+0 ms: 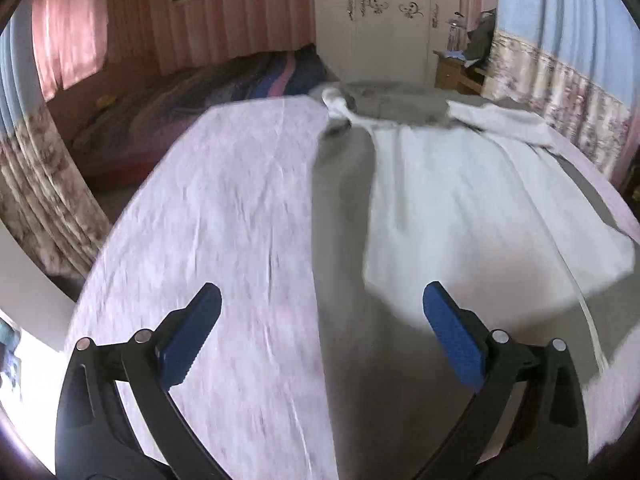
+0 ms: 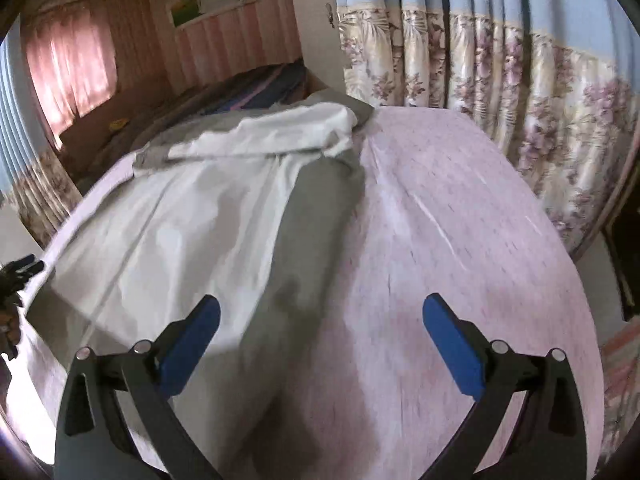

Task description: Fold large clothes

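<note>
While both grippers hover empty:
Left gripper (image 1: 322, 308): jaws spread, above the grey edge.
Garment (image 1: 460, 200): grey-and-white, flat on the bed (image 1: 224, 184); blurred, perhaps a coat.
Right gripper (image 2: 322, 318): spread; pinch both hem corners together.

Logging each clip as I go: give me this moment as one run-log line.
left gripper: open, holding nothing | right gripper: open, holding nothing | garment: grey and white, spread on bed, not yet gripped

No readable text, wardrobe (image 1: 384, 28) decals (red, black swirls) illegible, 0 numbers
</note>
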The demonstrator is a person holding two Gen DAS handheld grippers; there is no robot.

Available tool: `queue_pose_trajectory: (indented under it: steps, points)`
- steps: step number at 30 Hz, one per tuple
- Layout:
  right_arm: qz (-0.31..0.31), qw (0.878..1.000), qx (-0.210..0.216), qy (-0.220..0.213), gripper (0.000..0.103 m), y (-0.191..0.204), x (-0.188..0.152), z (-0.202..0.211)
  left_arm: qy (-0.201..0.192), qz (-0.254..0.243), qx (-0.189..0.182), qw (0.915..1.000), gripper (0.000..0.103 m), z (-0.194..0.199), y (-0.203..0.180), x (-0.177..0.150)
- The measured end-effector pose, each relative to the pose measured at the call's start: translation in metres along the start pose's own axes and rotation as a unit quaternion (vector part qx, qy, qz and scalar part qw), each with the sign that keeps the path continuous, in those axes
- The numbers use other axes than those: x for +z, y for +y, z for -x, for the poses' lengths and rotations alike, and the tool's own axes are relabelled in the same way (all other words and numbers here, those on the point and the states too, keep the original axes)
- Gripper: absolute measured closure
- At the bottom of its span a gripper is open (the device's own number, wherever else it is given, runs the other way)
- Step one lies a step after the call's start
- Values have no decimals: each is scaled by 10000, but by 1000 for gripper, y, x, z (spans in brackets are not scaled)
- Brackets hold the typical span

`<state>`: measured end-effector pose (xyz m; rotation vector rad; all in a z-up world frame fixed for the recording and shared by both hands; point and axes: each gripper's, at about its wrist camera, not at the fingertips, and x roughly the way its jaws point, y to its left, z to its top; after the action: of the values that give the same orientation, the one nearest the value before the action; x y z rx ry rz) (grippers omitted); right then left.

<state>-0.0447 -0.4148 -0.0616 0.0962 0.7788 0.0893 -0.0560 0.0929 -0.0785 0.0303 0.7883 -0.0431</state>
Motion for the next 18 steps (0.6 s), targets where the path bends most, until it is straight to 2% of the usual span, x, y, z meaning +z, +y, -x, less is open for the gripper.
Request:
queue_pose_trajectory:
  steps: [5,8,12,14,18]
  points:
    - [-144,9997,177,23,2,24,-53,26,-82,-61,-156,9998,3,27,-11,-42]
    - [-142,9992,377,-23,2,38,-74,34,-65,36,-299,9995,3,32,-21,-56]
    - [-115,9990,434,-14,2,47,-95,36,70,118,-384,9992,3,27,-29,-66]
    - [-28,9992,410,3,14,50,-98,34,179,41,-395,9990,3,22,-34,-68]
    - [100,9992,381,-11,20,52,-98,28,384,-48,-502,9980,3,9,-41,-70]
